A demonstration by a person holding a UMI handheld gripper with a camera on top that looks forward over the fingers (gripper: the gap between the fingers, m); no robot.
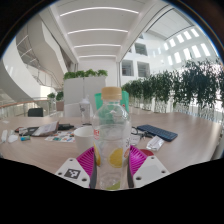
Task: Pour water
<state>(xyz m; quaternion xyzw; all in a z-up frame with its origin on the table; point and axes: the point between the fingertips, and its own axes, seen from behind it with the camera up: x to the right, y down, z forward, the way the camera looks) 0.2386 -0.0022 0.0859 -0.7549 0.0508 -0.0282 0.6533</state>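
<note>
Atrium with planters is enclosing a wooden table. Gripper is hovering over it, pink pads clamping both sides of a clear water bottle, standing upright.

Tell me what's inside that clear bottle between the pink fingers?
The bottle, held in the hand-held gripper, looks see-through, with something yellowish low inside. Any water level is unclear. Its wooden-coloured cap hides the mouth.
</note>
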